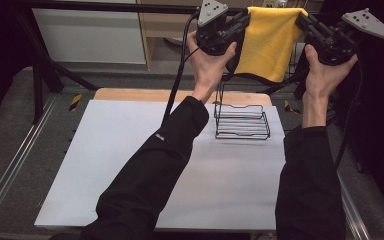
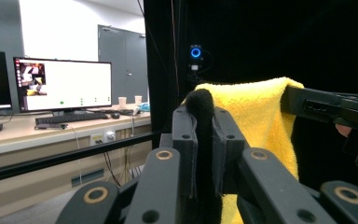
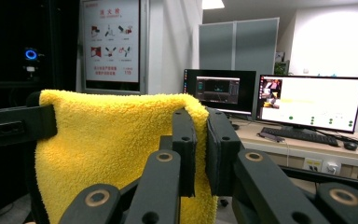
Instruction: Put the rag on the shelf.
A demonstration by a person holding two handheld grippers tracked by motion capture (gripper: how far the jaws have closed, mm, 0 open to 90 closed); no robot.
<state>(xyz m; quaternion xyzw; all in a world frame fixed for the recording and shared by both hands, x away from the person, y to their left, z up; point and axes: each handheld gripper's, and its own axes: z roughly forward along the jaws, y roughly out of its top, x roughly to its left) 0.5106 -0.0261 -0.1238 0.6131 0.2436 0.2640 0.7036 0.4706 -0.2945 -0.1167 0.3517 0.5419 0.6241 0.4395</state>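
A yellow towel (image 1: 269,42) is held stretched above the wire rack (image 1: 242,121), its corners clamped by the left gripper (image 1: 242,21) and right gripper (image 1: 302,21) fingers.

The table (image 1: 130,165) is being viewed from above, facing forward. The held-up cloth (image 1: 270,42) is being viewed closely by both gripper cameras from opposite ends, each facing the other.
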